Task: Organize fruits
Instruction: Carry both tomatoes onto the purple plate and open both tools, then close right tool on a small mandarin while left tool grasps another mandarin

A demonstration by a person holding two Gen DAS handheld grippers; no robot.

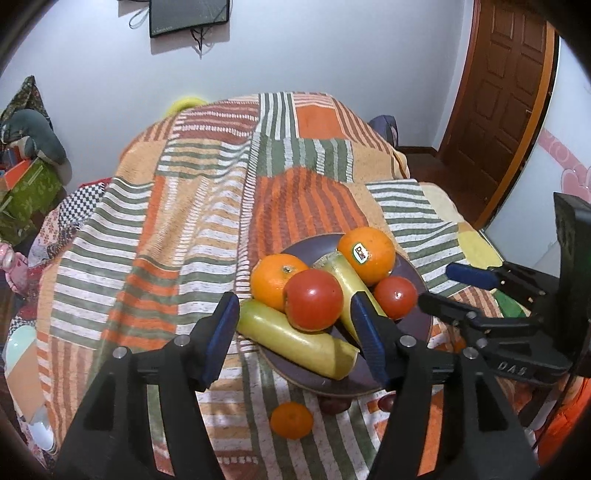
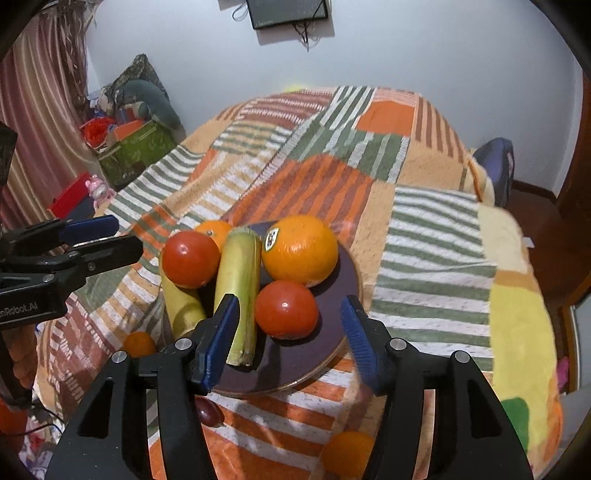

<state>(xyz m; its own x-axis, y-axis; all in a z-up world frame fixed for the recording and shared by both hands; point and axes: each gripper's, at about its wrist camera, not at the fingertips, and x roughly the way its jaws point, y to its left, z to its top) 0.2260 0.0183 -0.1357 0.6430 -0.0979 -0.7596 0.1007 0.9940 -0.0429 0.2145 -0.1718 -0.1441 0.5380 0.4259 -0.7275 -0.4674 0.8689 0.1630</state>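
Observation:
A dark round plate [image 1: 421, 314] [image 2: 343, 273] sits on the striped blanket. It holds two oranges [image 1: 367, 249] [image 2: 301, 249], two red tomatoes [image 1: 314, 299] [image 2: 286, 308] and two yellow-green stalk pieces [image 1: 295, 338] [image 2: 240, 284]. A small orange [image 1: 291, 421] [image 2: 138, 343] and a dark red fruit [image 1: 334, 406] [image 2: 208, 411] lie on the blanket by the plate's near edge. Another small orange [image 2: 347, 454] lies nearer. My left gripper [image 1: 295, 339] is open and empty above the plate. My right gripper [image 2: 288, 332] [image 1: 439, 291] is open and empty around a tomato's near side.
The striped blanket [image 1: 207, 206] covers a raised, rounded surface that drops off at the far and side edges. A green box with clutter [image 2: 136, 151] stands at the left. A wooden door [image 1: 502, 92] is at the right. A dark screen [image 2: 288, 11] hangs on the wall.

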